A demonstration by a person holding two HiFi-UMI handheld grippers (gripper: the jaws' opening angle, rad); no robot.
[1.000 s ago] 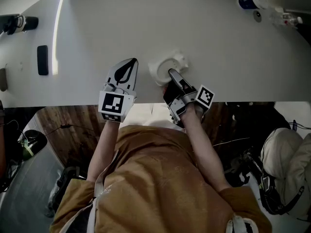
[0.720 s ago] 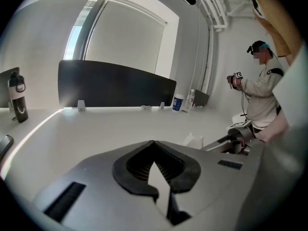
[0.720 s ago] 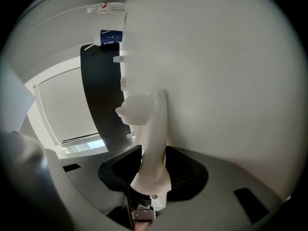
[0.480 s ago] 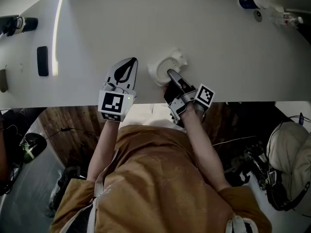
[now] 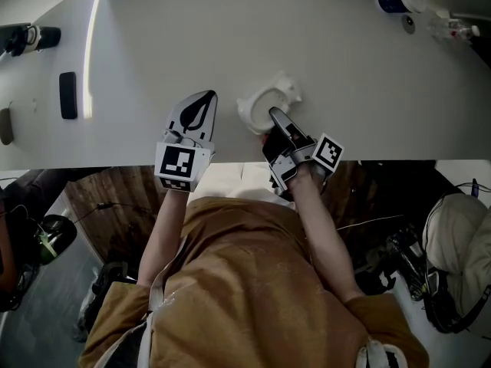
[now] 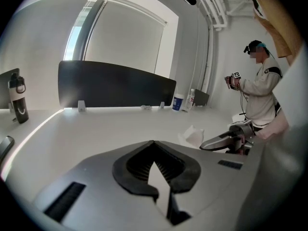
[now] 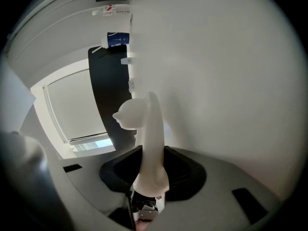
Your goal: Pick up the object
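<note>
At the far left of the counter (image 5: 230, 37), a dark bottle (image 5: 27, 35) and a flat dark slab (image 5: 67, 95) sit well apart from the work. Nearer the middle, close to the near edge, the left claw (image 5: 207, 96) has its jaws pressed together at the tips with nothing between them. It points far and slightly right, just beside the task's thing but apart from it. That thing is a white object (image 5: 267, 100) like a shallow round dish, with two small ear-like points on its far-right side. It lies mid-counter by the near edge, immediately right of the left claw. The right claw (image 5: 275, 116) comes at it from the near side. Its jaws have just been closing and now pinch the near rim; the right gripper view shows the thin white wall edge-on between the two black pads. So the object lies straight ahead of the right claw, stretching toward the far side, and the right hand is the one placed to raise it. An upward pull looks sufficient, with the thin-rim hold the likely weak spot. Whether its base is clear of the counter I cannot tell. At the far right is a blue-and-white container (image 5: 395, 0).
</note>
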